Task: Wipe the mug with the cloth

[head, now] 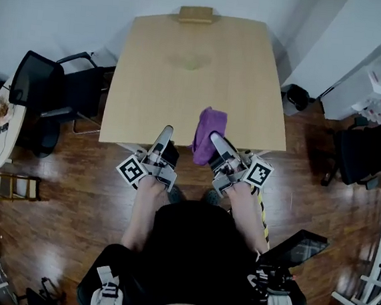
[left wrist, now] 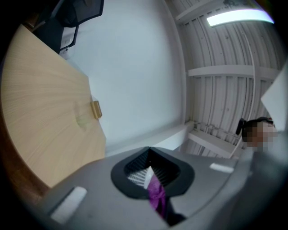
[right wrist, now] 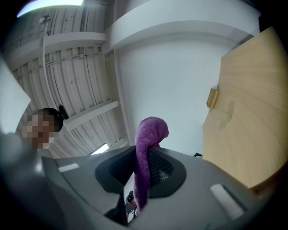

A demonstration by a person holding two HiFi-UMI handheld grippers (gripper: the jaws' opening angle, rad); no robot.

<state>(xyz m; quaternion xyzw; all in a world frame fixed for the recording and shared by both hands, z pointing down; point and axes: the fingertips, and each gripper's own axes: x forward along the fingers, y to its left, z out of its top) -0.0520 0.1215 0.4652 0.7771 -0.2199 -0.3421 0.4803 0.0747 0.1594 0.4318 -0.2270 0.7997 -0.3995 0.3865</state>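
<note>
Both closed — right gripper [right wrist: 145, 161] clamping purple cloth [right wrist: 150, 130], left gripper [left wrist: 149, 167] pinched together, near table [head: 183, 94] edge.

The tabletop [head: 197, 82] is seen in the upper middle of the frame, with a small block [head: 196, 13] set at its far edge. At its near edge the left gripper [head: 166, 133] is held to the left and the right gripper [head: 215, 139] just beside it to the right. The cloth [head: 209, 129] is caught between the right gripper's jaws, above the tabletop's near edge. On the floor [head: 73, 191], a chair [head: 49, 91] is placed left of the tabletop and a second chair [head: 372, 149] at the frame's right.
</note>
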